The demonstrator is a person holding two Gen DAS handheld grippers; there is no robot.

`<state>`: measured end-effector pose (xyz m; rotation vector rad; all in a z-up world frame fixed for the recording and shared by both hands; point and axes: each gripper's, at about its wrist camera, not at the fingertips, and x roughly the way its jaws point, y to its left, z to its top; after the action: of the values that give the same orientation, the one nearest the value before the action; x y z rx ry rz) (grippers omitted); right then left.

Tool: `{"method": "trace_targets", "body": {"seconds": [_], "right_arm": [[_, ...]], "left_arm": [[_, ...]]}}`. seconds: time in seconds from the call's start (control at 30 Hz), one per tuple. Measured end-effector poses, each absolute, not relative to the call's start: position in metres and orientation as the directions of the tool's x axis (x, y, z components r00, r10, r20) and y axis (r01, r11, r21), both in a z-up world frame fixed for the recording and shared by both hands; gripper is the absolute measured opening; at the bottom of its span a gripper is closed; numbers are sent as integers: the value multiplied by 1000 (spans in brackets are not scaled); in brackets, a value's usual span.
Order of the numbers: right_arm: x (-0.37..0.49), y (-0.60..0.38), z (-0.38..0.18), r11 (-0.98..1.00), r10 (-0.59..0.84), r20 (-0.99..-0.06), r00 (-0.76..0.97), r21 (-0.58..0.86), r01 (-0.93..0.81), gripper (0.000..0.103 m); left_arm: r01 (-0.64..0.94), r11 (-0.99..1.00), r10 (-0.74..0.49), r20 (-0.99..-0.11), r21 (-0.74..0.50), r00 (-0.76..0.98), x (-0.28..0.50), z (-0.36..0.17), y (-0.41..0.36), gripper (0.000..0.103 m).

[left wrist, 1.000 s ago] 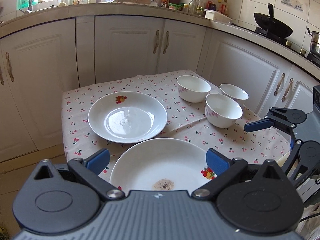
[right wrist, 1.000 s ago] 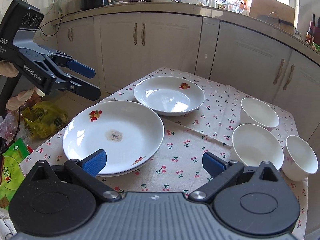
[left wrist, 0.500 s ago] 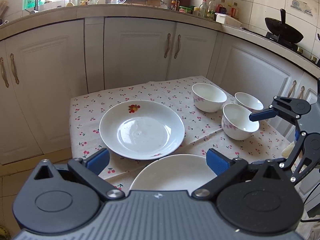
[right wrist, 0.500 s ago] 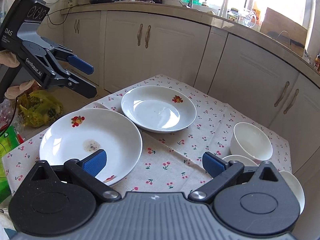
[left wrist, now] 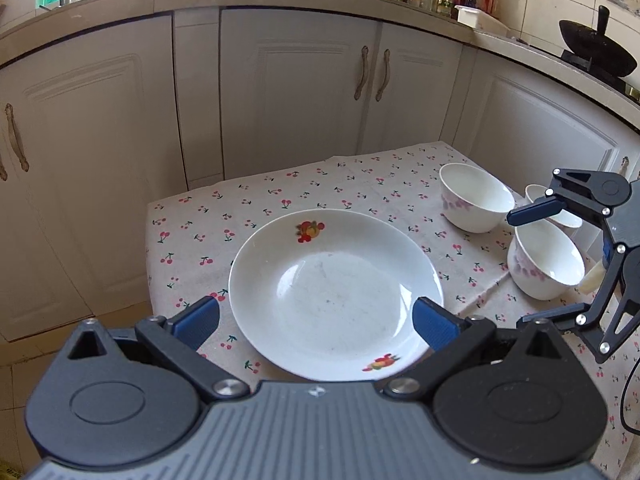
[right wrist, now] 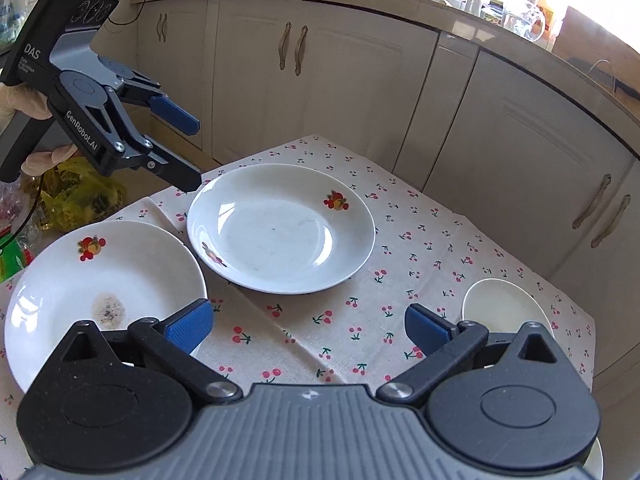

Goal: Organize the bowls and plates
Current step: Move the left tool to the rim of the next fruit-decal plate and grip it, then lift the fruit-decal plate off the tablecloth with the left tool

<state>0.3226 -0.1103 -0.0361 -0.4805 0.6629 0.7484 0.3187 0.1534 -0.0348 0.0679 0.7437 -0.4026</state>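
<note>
Your left gripper (left wrist: 316, 322) and right gripper (right wrist: 308, 326) both hover with jaws wide open — a glossy round plate (left wrist: 336, 294) lies mid-table, smooth ceramic bowls (left wrist: 546, 266) near its right edge.

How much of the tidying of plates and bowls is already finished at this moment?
Nothing looks stacked yet. The clean plate and the stained plate lie apart on the tablecloth, and the three bowls stand separately. In hand: nothing; the left tongs are open around the clean plate, the right tongs are open and empty. Left: all the stacking.
</note>
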Motion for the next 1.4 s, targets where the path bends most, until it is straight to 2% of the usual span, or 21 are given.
{"method": "trace_targets", "body": {"seconds": [0.33, 0.53, 0.73, 1.1, 1.4], "right_arm": [[366, -83, -61, 567, 415, -774, 479, -192, -801, 103], [384, -72, -74, 551, 374, -814, 445, -191, -812, 103], [396, -62, -84, 527, 369, -841, 396, -162, -834, 103], [417, -54, -92, 494, 392, -889, 237, -14, -869, 103], [423, -46, -93, 459, 396, -890, 224, -19, -888, 103]], "left_arm": [[352, 923, -352, -720, -159, 598, 374, -62, 161, 102], [340, 927, -336, -756, -160, 562, 391, -76, 161, 101], [347, 919, -354, -772, -185, 527, 401, -83, 160, 101], [385, 899, -382, -799, -206, 465, 410, -91, 151, 100], [411, 881, -413, -807, -235, 423, 416, -93, 147, 100]]}}
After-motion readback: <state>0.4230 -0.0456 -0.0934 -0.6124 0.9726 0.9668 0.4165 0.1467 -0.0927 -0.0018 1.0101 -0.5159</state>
